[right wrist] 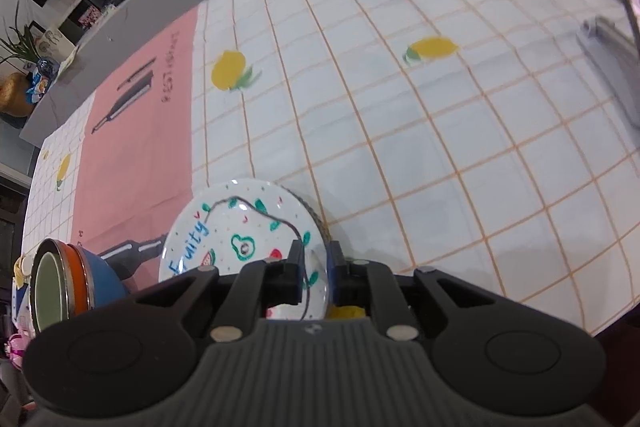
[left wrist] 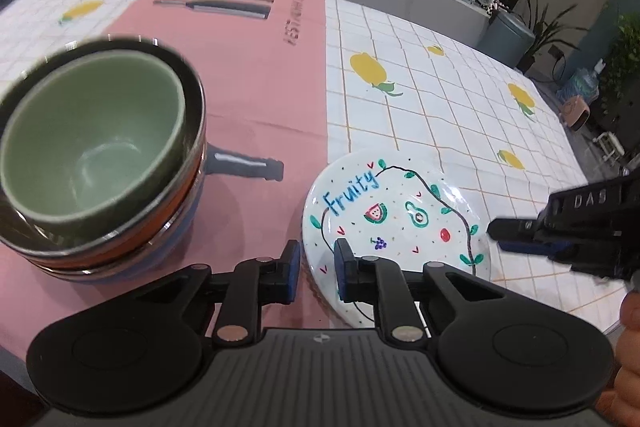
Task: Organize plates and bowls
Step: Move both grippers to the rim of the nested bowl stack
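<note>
Straddling the plate (right wrist: pixel 240 227) rim, right jaws close in.

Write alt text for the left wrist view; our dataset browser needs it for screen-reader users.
The left gripper, fingers apart, hovers at the near rim of a white "Fruity" plate on a checked tablecloth. The right gripper meets the plate's far edge; stacked bowls sit left.

Table (left wrist: pixel 460 115) with lemon-check cloth and a pink printed mat (left wrist: pixel 256 75) upper centre; stacked bowls (left wrist: pixel 100 163) at left, Fruity plate (left wrist: pixel 396 219) lower centre-right.
</note>
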`<state>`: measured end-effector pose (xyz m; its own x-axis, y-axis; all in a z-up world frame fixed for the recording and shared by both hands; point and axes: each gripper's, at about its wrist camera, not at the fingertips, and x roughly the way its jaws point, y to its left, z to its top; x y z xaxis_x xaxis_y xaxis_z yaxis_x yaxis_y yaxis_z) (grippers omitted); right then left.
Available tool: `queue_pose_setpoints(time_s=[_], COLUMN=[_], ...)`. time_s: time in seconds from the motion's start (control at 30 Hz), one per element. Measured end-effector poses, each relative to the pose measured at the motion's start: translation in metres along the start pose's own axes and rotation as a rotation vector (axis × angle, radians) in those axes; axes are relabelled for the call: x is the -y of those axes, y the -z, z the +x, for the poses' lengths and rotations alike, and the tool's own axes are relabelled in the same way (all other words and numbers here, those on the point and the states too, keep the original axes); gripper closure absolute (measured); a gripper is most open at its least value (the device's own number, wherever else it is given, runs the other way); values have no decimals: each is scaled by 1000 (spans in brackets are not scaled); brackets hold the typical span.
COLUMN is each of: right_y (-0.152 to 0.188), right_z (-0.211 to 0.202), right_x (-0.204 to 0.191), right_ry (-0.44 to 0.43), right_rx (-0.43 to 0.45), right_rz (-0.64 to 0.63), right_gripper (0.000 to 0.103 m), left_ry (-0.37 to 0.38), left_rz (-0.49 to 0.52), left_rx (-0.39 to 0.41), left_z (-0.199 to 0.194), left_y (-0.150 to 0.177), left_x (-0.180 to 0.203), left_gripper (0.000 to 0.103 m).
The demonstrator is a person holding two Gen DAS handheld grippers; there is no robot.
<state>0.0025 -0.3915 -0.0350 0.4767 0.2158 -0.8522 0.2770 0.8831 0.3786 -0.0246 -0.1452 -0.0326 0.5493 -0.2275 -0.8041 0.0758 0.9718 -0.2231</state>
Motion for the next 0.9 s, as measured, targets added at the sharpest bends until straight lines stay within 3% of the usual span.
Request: queue_pose_setpoints(time_s=[0.13,0.3,0.4,0.5,0.63,0.73,0.9], right_y=[4,13,20,25,27,25,27], right_z=[-12,-28,-32,-34,-34,-26,-11], right_x=[-13,-33,-45,-56,-72,-84,-110], right_ry=[0,-16,-30,-64,-128,-177,-238], right_rx=[88,199,224,234,237,200,141], right_rz=[-65,-174,-229,-256,-247,-217,-208], right_gripper=[84,80,78,72,56,51,46], left_ry=[-34,-34,-49,-76,-146,-203,-243], left_rz=[110,237,310,368,352,298,219], left_rx=[29,129,189,191,181,181,96], left_z=[-17,-51,-72,-87,-98,-99,-91], left_y=[-2,-10,-19,-32,-53,-68,-82], left_x=[12,18,16,5,-22,-49,-95], left_gripper=[83,83,80,75,64,56,52])
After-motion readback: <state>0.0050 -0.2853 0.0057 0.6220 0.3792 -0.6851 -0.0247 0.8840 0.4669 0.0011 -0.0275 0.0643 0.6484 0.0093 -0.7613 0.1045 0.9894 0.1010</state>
